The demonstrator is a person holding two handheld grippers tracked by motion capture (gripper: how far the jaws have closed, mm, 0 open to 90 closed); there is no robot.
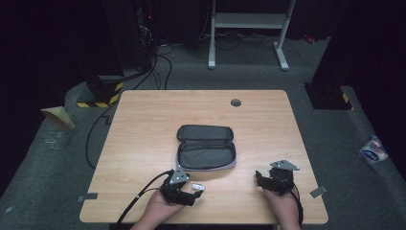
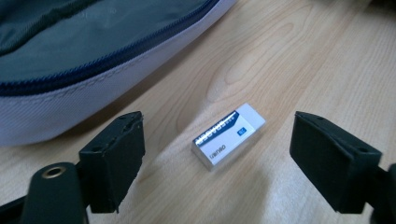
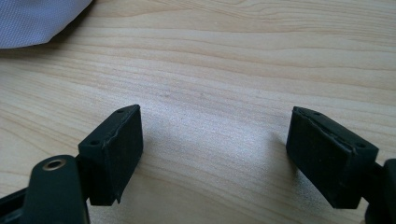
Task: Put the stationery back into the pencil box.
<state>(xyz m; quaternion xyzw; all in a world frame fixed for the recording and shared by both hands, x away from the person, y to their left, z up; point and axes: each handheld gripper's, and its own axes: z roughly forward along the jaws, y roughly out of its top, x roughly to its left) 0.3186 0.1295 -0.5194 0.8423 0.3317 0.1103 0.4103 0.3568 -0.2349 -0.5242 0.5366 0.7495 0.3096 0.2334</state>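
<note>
- Two black pads of the left gripper [image 2: 217, 154] stand wide apart around a small white eraser [image 2: 228, 135] without touching it
- eraser lies on the wooden table [image 1: 143, 124] just beside the open pencil case [image 2: 93, 60]
- right gripper [image 3: 215, 154] gapes wide over bare wood

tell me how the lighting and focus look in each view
High view: table lit, surroundings nearly black, image soft. Left gripper view: eraser fairly sharp, pencil case edge slightly blurred. Right gripper view: wood grain clear, soft shadows beside the jaws.
</note>
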